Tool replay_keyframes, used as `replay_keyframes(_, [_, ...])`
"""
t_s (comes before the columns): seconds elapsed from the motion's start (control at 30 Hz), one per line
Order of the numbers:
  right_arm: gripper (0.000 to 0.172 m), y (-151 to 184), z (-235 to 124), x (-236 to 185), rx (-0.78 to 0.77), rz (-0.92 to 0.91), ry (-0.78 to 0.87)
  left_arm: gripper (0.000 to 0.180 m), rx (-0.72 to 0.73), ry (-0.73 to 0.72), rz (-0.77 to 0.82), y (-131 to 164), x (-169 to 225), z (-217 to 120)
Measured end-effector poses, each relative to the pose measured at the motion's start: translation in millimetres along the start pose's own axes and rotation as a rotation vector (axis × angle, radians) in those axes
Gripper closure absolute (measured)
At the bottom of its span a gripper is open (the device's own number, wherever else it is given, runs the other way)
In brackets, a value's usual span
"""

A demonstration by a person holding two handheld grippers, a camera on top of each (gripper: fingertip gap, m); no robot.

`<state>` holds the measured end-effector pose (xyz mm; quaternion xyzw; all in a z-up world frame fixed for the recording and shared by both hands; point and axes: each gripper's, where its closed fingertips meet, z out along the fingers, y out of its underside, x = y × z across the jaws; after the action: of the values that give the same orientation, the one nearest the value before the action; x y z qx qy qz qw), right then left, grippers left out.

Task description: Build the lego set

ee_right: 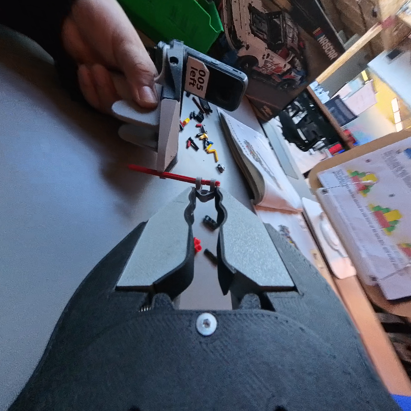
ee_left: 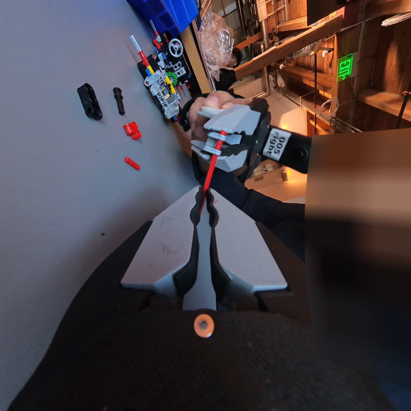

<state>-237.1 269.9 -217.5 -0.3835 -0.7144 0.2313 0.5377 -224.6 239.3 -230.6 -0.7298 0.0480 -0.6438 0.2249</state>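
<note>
We clamp the red rod in our left gripper. Our right gripper grips a grey bracket threaded on it. Loose red pieces lie at ten o'clock.

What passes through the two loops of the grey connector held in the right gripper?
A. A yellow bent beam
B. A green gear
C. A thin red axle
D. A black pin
C: the red axle threads both loops of the grey connector clamped in the right gripper, its other end pinched by the left gripper.
</note>
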Motion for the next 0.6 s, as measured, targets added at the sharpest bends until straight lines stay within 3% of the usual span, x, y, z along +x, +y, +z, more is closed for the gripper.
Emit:
replay_keyframes(0.1, [0.158, -0.4, 0.2, -0.4, -0.056, -0.132, 0.063, 0.18, -0.007, -0.017, 0.0, 1.1, -2.3, 0.6])
replay_keyframes(0.23, [0.158, 1.3, -2.7, -3.0, -0.077, -0.152, 0.058, 0.18, -0.005, -0.041, 0.024, 1.6, -3.7, 0.5])
replay_keyframes(0.6, [0.158, 6.0, 1.5, -1.6, -0.023, 0.178, -0.05, 0.18, 0.043, -0.079, 0.071, -4.8, -5.2, 0.9])
